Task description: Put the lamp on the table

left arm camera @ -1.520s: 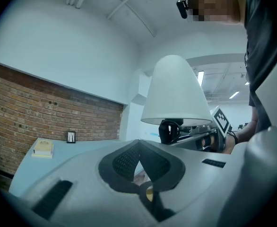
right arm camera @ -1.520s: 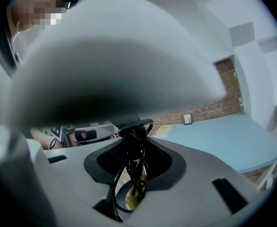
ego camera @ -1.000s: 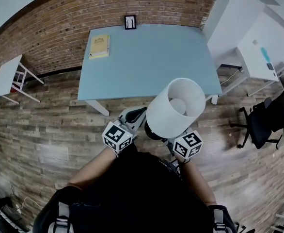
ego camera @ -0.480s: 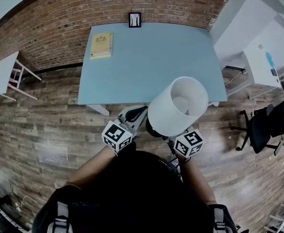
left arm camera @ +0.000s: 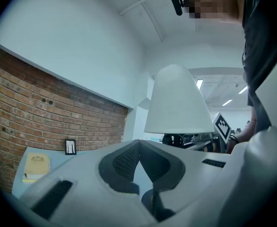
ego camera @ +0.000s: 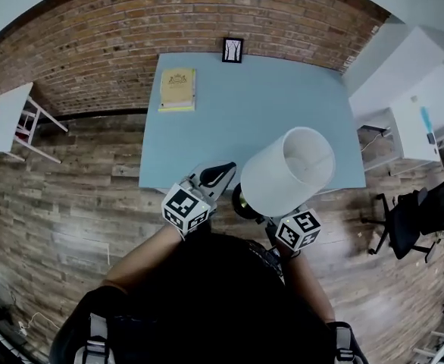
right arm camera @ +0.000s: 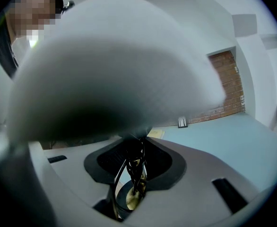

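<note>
The lamp has a white shade [ego camera: 286,171] and a dark round base [ego camera: 245,202] with gold in it. It hangs tilted over the near edge of the light-blue table [ego camera: 267,112]. My right gripper [right arm camera: 136,150] is shut on the lamp's thin twisted stem [right arm camera: 137,167], just under the shade [right arm camera: 115,65]. In the head view only its marker cube [ego camera: 296,230] shows; the shade hides the fingers. My left gripper [ego camera: 226,169] is level and to the left of the base. Its jaws [left arm camera: 138,150] meet at the tips with nothing between them, and the shade [left arm camera: 176,103] rises to their right.
A yellow book [ego camera: 177,89] lies at the table's far left and a small framed picture [ego camera: 232,49] stands against the brick wall. A small white table [ego camera: 6,120] is at left; a white desk [ego camera: 411,120] and a black office chair [ego camera: 423,211] are at right.
Both grippers and the lamp have moved toward the table; the shade, formerly over the wooden floor, now overlaps the table's near edge. The grip on the lamp looks unchanged.
</note>
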